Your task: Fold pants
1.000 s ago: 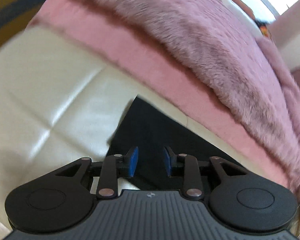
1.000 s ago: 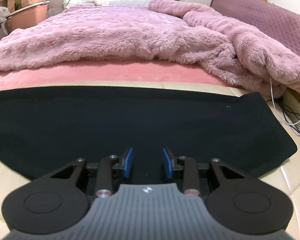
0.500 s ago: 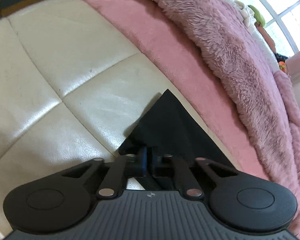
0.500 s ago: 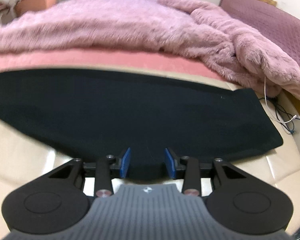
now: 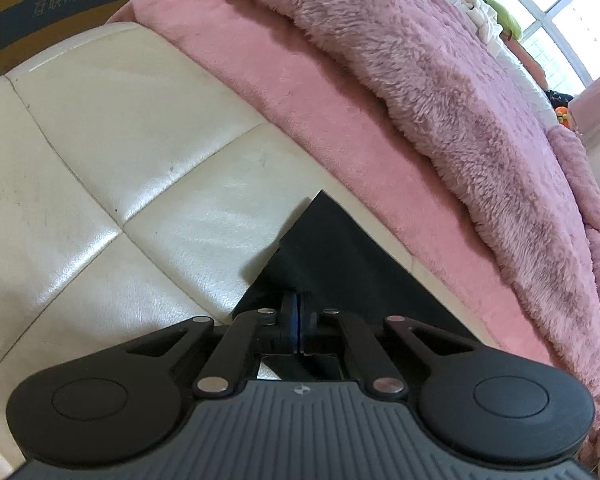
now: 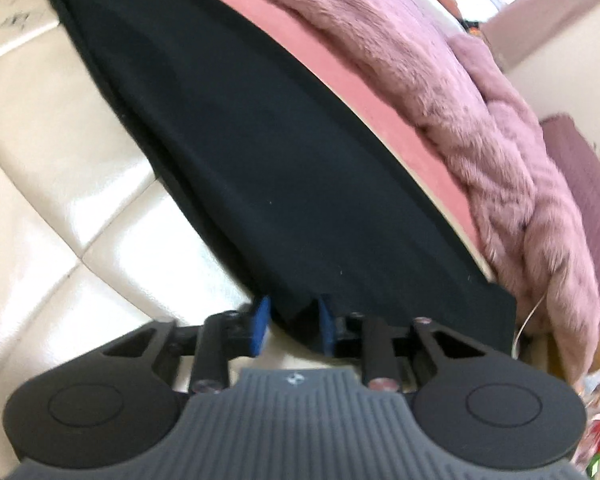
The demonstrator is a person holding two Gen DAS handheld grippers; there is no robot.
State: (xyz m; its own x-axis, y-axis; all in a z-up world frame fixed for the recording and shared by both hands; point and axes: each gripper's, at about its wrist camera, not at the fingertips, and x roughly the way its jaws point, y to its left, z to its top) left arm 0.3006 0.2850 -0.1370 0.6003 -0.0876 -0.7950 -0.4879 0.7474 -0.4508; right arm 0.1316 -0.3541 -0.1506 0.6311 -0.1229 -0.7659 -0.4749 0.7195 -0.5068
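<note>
The black pants lie flat along a cream leather bench, stretching from the near right to the far left in the right wrist view. My left gripper is shut on the near edge of the pants' corner, which is lifted slightly off the bench. My right gripper is open, its blue pads on either side of the pants' near edge; the cloth sits between them.
The cream leather bench runs along a bed with a pink sheet and a fluffy mauve blanket. A cardboard box stands beyond the bench's end. White cables hang at the right.
My left gripper closed on the pants' corner and holds it. My right gripper swung left and lower along the pants' near edge, staying open.
</note>
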